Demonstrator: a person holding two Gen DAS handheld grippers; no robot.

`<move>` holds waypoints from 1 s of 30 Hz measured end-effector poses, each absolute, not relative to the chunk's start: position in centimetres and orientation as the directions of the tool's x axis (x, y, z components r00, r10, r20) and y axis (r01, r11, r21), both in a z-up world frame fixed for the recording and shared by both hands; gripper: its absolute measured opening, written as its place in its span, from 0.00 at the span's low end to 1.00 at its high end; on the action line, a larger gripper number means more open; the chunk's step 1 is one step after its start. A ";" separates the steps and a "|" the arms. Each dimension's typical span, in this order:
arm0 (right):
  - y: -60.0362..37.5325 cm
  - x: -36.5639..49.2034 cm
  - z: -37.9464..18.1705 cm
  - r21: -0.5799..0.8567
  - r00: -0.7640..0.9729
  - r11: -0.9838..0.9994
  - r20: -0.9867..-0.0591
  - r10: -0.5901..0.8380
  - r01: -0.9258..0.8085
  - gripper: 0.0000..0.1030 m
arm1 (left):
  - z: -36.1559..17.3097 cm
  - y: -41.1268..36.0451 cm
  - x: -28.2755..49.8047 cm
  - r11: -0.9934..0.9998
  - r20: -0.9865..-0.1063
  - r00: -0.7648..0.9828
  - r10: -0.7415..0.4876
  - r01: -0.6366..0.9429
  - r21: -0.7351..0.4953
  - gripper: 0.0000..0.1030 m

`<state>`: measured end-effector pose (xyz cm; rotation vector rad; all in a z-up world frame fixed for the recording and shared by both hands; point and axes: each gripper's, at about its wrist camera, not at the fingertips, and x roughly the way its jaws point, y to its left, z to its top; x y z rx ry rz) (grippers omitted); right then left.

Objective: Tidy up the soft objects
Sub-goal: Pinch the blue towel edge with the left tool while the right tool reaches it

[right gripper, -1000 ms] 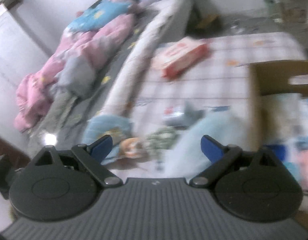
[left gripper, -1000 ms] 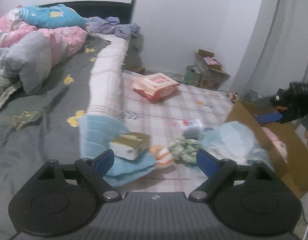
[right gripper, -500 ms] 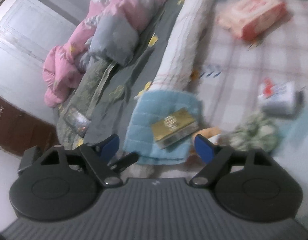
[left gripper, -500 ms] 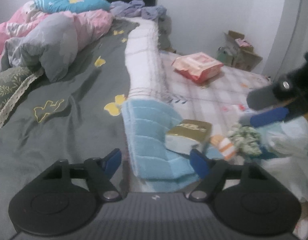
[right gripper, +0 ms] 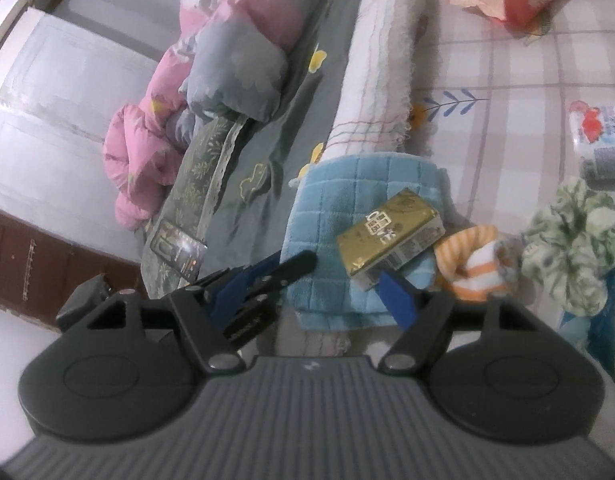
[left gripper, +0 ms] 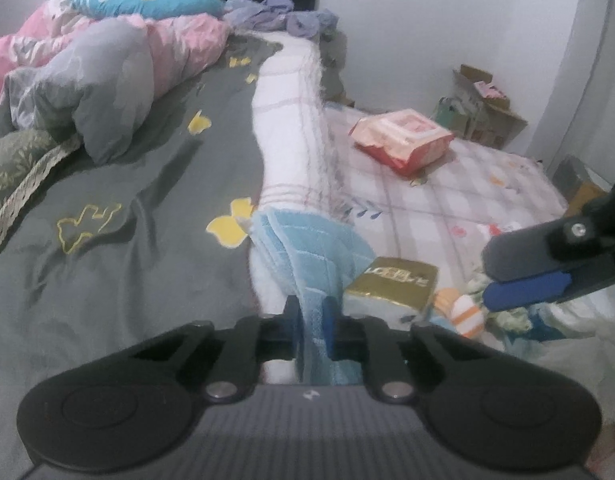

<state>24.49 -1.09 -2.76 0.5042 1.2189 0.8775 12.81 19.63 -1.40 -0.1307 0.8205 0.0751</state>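
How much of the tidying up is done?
Hardly any looks done: the orange striped sock and green scrunchie lie loose on the bed. In hand: the left gripper is shut on the edge of the blue towel, and the right gripper is open near it. Left to do: the gold box sits on the towel and probably must come off first.

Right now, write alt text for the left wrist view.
The left gripper has its jaws shut on the edge of a blue towel draped over the bed's edge. A gold box rests on the towel, with the right gripper beyond it.
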 end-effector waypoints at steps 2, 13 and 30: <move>-1.6 24.2 -2.7 0.755 0.102 0.585 -0.584 0.806 -0.296 0.71 | -1.0 19.2 12.6 0.990 -0.719 0.695 0.016 -0.110 -0.084 0.08; -7.6 21.5 -0.5 0.759 0.230 0.589 -0.542 0.808 -0.278 0.71 | 2.6 14.7 13.6 0.979 -0.634 0.760 -0.141 0.014 -0.202 0.07; -5.1 21.8 -4.7 0.774 0.148 0.599 -0.581 0.800 -0.205 0.67 | 2.1 18.5 9.8 0.976 -0.657 0.753 -0.030 -0.120 -0.181 0.06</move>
